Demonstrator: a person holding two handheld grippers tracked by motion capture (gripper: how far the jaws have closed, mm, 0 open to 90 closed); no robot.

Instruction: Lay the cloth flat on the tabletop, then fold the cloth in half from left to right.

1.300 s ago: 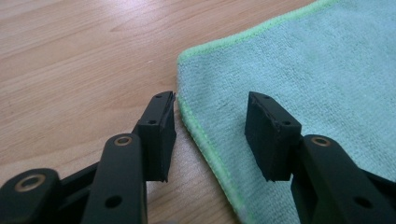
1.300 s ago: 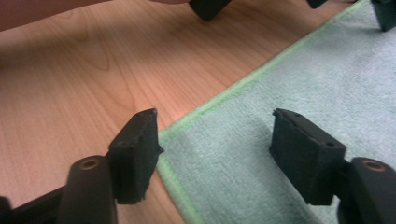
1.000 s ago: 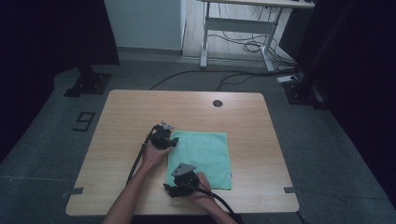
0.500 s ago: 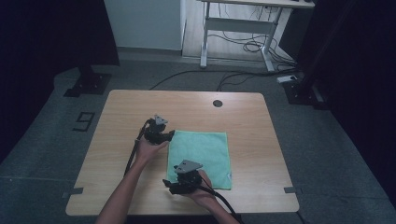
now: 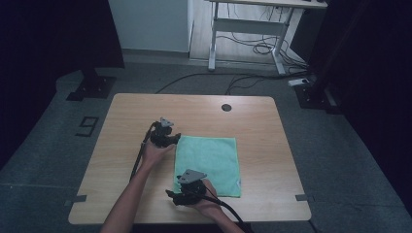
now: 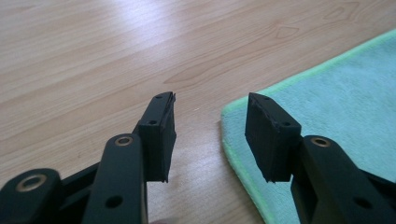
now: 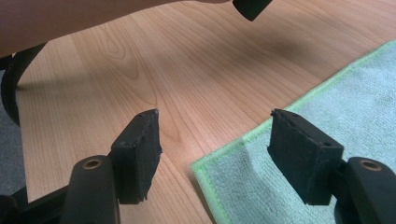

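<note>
A green cloth (image 5: pixel 209 162) lies flat on the wooden table (image 5: pixel 126 116). My left gripper (image 5: pixel 174 138) is at the cloth's far left corner. In the left gripper view it (image 6: pixel 212 100) is open, low over the wood, with the cloth corner (image 6: pixel 229 116) just ahead between the jaws. My right gripper (image 5: pixel 177 194) is at the near left corner. In the right gripper view it (image 7: pixel 215 114) is open, and the cloth's (image 7: pixel 364 84) green-edged corner (image 7: pixel 198 165) lies between the jaws, closer to the right one. Neither holds anything.
A round dark grommet (image 5: pixel 226 107) sits near the table's far edge. The left forearm (image 7: pixel 70 18) and its cable (image 7: pixel 9 84) cross the top left of the right gripper view. Bare wood lies to the left and right of the cloth.
My left gripper has shifted a little left and away along the cloth's left edge to its far corner. My right gripper has edged slightly left at the near corner.
</note>
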